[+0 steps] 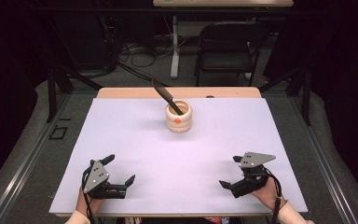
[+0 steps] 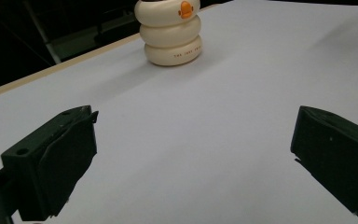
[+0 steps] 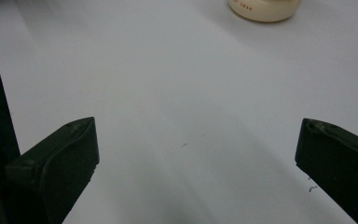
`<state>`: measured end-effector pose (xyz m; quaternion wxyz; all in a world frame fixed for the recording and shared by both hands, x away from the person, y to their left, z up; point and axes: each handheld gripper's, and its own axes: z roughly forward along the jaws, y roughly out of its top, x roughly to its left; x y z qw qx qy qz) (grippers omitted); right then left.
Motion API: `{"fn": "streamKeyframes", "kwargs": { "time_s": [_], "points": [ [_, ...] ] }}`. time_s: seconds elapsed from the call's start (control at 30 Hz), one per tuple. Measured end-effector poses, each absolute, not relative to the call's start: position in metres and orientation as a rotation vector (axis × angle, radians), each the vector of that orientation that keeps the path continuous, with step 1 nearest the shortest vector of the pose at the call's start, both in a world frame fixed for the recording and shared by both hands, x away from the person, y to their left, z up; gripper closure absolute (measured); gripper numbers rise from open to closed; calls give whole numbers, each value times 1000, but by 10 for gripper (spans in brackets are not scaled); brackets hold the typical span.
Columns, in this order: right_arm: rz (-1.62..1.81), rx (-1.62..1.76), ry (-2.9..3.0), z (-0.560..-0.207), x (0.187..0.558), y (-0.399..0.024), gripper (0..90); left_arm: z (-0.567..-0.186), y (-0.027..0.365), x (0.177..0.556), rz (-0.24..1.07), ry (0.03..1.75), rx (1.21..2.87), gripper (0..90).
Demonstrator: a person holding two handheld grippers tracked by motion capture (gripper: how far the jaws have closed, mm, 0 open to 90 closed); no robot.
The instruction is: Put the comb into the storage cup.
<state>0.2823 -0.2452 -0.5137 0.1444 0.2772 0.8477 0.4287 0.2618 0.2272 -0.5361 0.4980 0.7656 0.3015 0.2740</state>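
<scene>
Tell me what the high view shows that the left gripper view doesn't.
High view alone: a dark utensil handle leaning out of the cream ringed holder, the right gripper open near the table's right front, the left gripper seen whole, and a folding chair beyond the table.
Left gripper view alone: small lettering on the holder's bottom ring.
Both: the holder with its orange mark, the white table top, and the left gripper open, holding nothing.

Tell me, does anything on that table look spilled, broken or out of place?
Nothing stands out. The cream ringed holder stands upright on the white table, with a dark utensil leaning out of it to the back left. The left gripper and right gripper are open, well short of it.
</scene>
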Motion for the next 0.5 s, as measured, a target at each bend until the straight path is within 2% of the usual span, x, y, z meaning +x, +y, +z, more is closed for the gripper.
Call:
{"fn": "streamKeyframes", "kwargs": {
  "time_s": [0.5],
  "points": [
    [1222, 812, 2396, -512, 271, -252, 0, -536, 226, 263, 658, 729, 1860, 2]
  ]
}}
